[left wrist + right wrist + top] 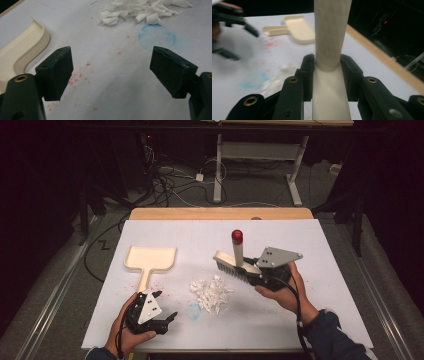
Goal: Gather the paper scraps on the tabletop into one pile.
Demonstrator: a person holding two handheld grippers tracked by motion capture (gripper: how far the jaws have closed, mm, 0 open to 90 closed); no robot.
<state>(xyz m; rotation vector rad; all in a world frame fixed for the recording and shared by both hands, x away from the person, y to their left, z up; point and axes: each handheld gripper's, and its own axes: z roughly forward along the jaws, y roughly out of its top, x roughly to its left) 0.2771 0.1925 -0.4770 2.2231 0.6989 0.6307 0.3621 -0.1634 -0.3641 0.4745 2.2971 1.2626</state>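
A cream brush [235, 262] with a red-tipped handle stands on its bristles right of centre on the white sheet. My right gripper [251, 270] is shut on its base, and the right gripper view has the jaws [327, 72] pressed against both sides of the brush [332, 30]. A pile of white paper scraps [211, 293] lies just left of the brush. A cream dustpan [150, 258] lies flat at the left, handle toward me. My left gripper [166, 305] hovers open near that handle's end. Its view shows the jaws [112, 72] wide apart over bare sheet, the dustpan [22, 50] at left, the scraps [140, 11] ahead.
A white sheet [310, 315] covers the wooden table [220, 213]. A faint blue ring stain [157, 37] lies beside the scraps and red specks [77, 77] near the dustpan handle. Cables and a desk frame [260, 155] stand on the floor beyond.
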